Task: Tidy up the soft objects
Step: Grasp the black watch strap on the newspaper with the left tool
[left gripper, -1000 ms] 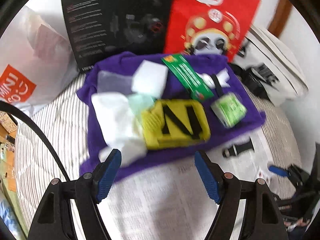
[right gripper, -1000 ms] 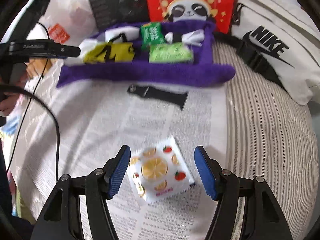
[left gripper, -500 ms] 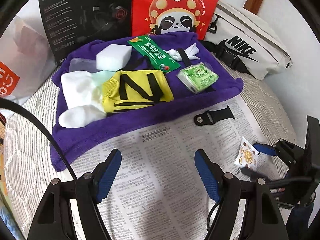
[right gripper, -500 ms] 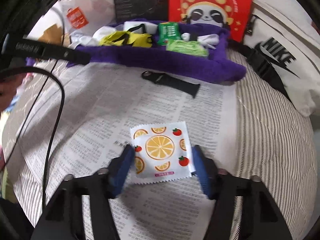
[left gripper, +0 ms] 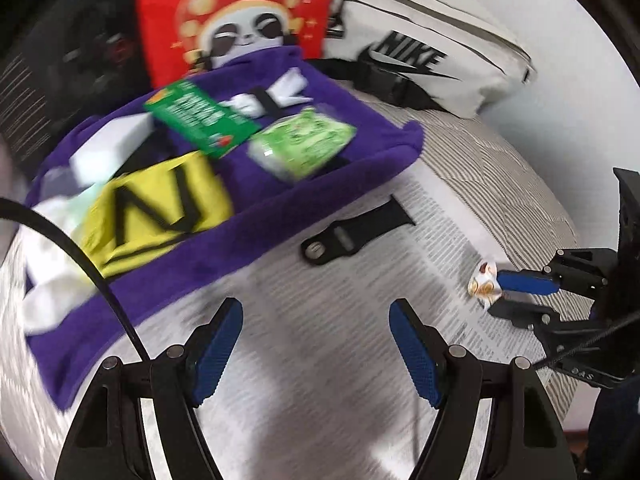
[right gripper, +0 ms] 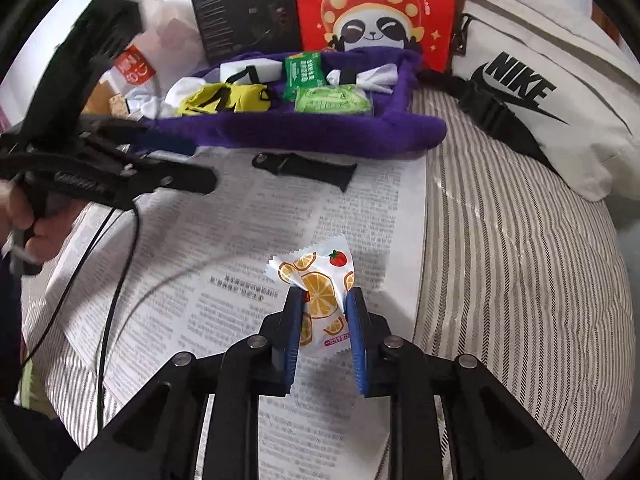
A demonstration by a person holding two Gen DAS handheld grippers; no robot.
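Observation:
My right gripper [right gripper: 325,300] is shut on a white packet with orange-slice print [right gripper: 316,280], lifted slightly off the newspaper; the packet also shows in the left wrist view [left gripper: 485,283]. My left gripper [left gripper: 316,320] is open and empty above the newspaper [left gripper: 280,360], just in front of the purple cloth tray [left gripper: 256,216]. The tray [right gripper: 304,132] holds a yellow and black pouch [left gripper: 156,208], a green wipes pack [left gripper: 304,144], a green sachet [left gripper: 200,118], a white sponge [left gripper: 116,148] and white cloth pieces. A black watch strap [right gripper: 308,166] lies on the newspaper in front of the tray.
A red panda bag [right gripper: 376,12] and a black box [right gripper: 244,4] stand behind the tray. A white Nike bag [right gripper: 532,92] lies at the right. A white plastic bag [right gripper: 132,68] is at the left. Everything rests on a striped mattress [right gripper: 500,280].
My right gripper has closed on the orange-print packet and raised it off the newspaper. My left gripper has swung right and nearer to the watch strap, still open.

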